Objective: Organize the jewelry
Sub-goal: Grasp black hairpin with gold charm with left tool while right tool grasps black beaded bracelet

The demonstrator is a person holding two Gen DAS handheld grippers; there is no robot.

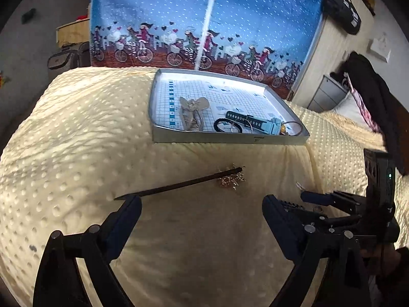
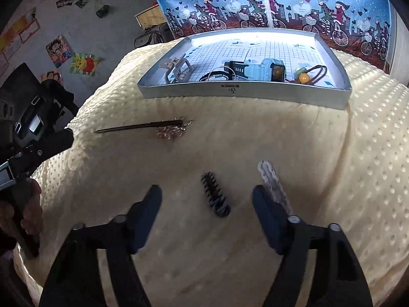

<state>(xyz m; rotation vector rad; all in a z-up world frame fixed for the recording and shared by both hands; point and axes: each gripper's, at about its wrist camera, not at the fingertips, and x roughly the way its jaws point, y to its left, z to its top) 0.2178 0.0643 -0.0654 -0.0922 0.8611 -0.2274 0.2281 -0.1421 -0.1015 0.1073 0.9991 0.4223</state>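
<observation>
Right hand-held gripper [image 2: 207, 200]: wide open, empty, over black comb [image 2: 214, 194] | left hand-held gripper [image 1: 202, 213]: wide open, empty | advice: straddle comb crosswise, avoid white clip [image 2: 274, 184], carry to tray [image 2: 242, 92].

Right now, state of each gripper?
Left gripper: open, empty, near the hair stick.
Right gripper: open, empty, over the black clip.

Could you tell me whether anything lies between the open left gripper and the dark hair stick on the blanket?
Nothing visible does. The left gripper is open, and the hair stick lies just ahead of its fingers on bare blanket. The tray sits further back, beyond the stick.
</observation>
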